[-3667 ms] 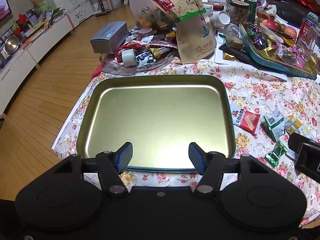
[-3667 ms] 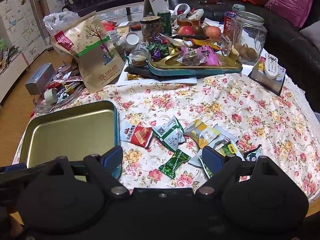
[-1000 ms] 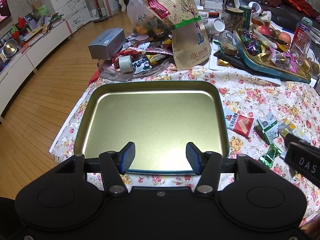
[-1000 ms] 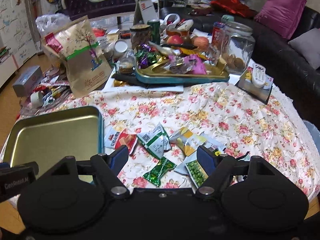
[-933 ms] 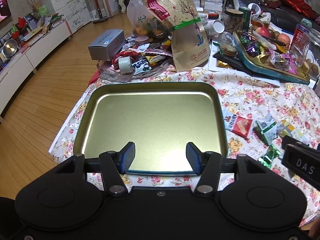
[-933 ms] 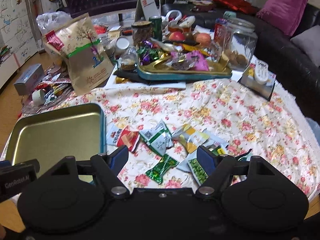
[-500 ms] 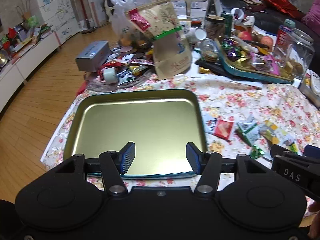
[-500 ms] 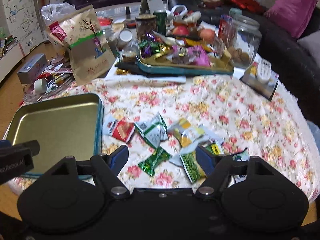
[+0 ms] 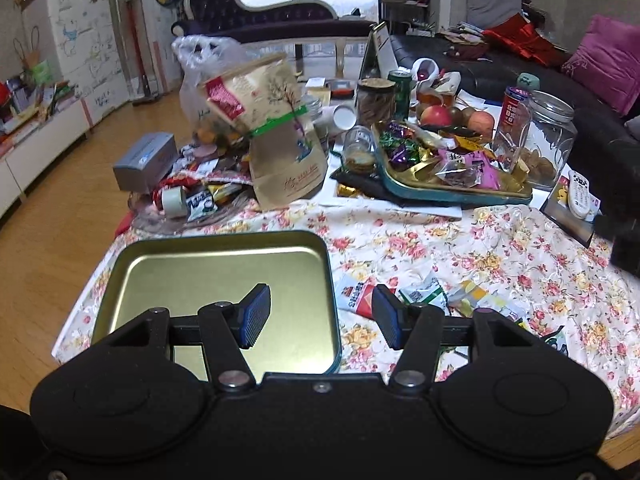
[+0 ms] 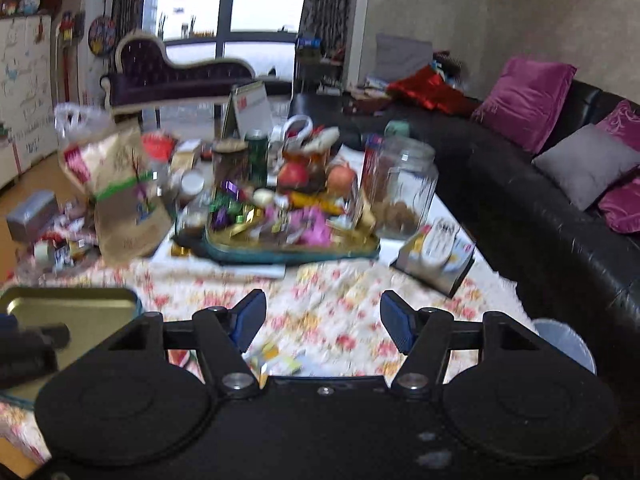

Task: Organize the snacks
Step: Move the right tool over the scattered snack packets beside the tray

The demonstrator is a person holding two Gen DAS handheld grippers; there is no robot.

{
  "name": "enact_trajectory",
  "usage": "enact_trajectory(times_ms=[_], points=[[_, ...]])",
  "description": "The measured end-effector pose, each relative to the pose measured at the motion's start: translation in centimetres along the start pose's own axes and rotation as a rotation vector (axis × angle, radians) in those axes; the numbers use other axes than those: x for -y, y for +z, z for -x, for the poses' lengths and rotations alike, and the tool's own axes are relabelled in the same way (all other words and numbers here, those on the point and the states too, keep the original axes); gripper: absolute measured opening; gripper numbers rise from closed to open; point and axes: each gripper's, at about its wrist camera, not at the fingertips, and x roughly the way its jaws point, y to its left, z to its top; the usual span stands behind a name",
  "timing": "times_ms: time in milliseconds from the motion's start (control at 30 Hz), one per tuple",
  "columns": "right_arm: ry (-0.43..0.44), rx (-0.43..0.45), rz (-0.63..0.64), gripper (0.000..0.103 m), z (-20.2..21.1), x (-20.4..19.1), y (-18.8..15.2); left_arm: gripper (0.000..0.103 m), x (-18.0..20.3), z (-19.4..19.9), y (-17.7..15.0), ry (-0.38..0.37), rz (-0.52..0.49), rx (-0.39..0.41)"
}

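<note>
An empty gold tin tray (image 9: 224, 237) lies on the flowered tablecloth at the near left. My left gripper (image 9: 320, 314) hovers open over the tray's right rim with nothing between its blue pads. Right of the tray lie loose snack packets: a red one (image 9: 356, 298), a green-and-white one (image 9: 424, 290) and a yellow one (image 9: 476, 296). In the blurred right wrist view my right gripper (image 10: 322, 322) hangs above the cloth, its jaws closing on nothing. A few packets (image 10: 276, 356) peek out under it. The tray (image 10: 72, 308) is at its lower left.
A second tray full of sweets (image 9: 452, 190) stands at the back, beside a brown paper bag (image 9: 280, 148), a glass jar (image 9: 548, 140), fruit and a remote (image 9: 580, 196). A grey box (image 9: 146, 160) and wrappers clutter the far left. A black sofa (image 10: 560, 240) runs along the right.
Both grippers have risen and tipped upward, so the tray and packets sit lower in each view. The left view has shifted right. The right jaws stand narrower than before.
</note>
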Motion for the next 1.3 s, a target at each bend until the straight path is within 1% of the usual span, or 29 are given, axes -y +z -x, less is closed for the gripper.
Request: enact_trajectory(times_ms=[67, 133, 200, 267, 333, 367, 500, 600, 667, 733, 900, 967, 1033, 1100, 1133, 1233, 1300], points=[[-0.005, 0.021, -0.002, 0.065, 0.1, 0.5, 0.8, 0.060, 0.5, 0.0, -0.1, 0.001, -0.016, 0.009], [0.014, 0.006, 0.008, 0.064, -0.2, 1.0, 1.3, 0.060, 0.9, -0.2, -0.1, -0.007, -0.027, 0.005], [0.041, -0.048, -0.006, 0.059, -1.0, 1.6, 1.4, 0.060, 1.3, -0.3, -0.2, -0.015, -0.040, -0.002], [0.087, -0.133, -0.044, 0.052, -1.9, 2.4, 1.3, 0.060, 1.7, -0.4, -0.5, -0.008, -0.050, -0.006], [0.127, -0.201, -0.108, 0.051, -2.9, 3.5, 0.9, 0.060, 2.2, -0.6, -0.7, -0.004, -0.066, -0.017], [0.133, -0.216, -0.137, 0.051, -3.2, 4.0, 0.7, 0.060, 2.4, -0.6, -0.7, -0.004, -0.072, -0.025], [0.104, -0.255, -0.216, 0.051, -4.6, 5.3, -0.8, 0.060, 3.6, -0.8, -0.3, -0.007, -0.109, -0.062], [0.094, -0.315, -0.242, 0.051, -6.2, 6.1, -1.8, 0.060, 4.5, -1.0, 0.6, -0.011, -0.127, -0.078], [0.083, -0.351, -0.276, 0.051, -6.9, 7.2, -2.4, 0.060, 5.0, -1.3, 1.5, -0.029, -0.125, -0.085], [0.065, -0.380, -0.307, 0.051, -7.6, 8.3, -2.8, 0.060, 5.5, -2.0, 2.3, -0.057, -0.128, -0.097], [-0.007, -0.439, -0.366, 0.052, -9.5, 10.6, -4.2, 0.061, 6.7, -4.4, 3.6, -0.071, -0.143, -0.159], [-0.016, -0.470, -0.402, 0.053, -10.2, 11.4, -4.8, 0.060, 6.9, -5.3, 3.5, -0.085, -0.132, -0.193], [-0.015, -0.508, -0.435, 0.053, -11.0, 11.9, -5.5, 0.058, 6.9, -6.2, 3.2, -0.108, -0.120, -0.242], [-0.015, -0.534, -0.444, 0.053, -11.4, 11.9, -6.2, 0.057, 7.1, -6.9, 2.8, -0.138, -0.119, -0.296], [-0.015, -0.544, -0.439, 0.053, -11.7, 11.8, -6.5, 0.057, 7.3, -7.2, 2.5, -0.144, -0.125, -0.310], [-0.009, -0.564, -0.409, 0.053, -12.2, 11.1, -7.2, 0.057, 7.8, -7.6, 1.6, -0.122, -0.169, -0.321], [0.002, -0.563, -0.390, 0.054, -12.2, 10.7, -7.5, 0.052, 8.1, -7.5, 0.9, -0.128, -0.199, -0.318]])
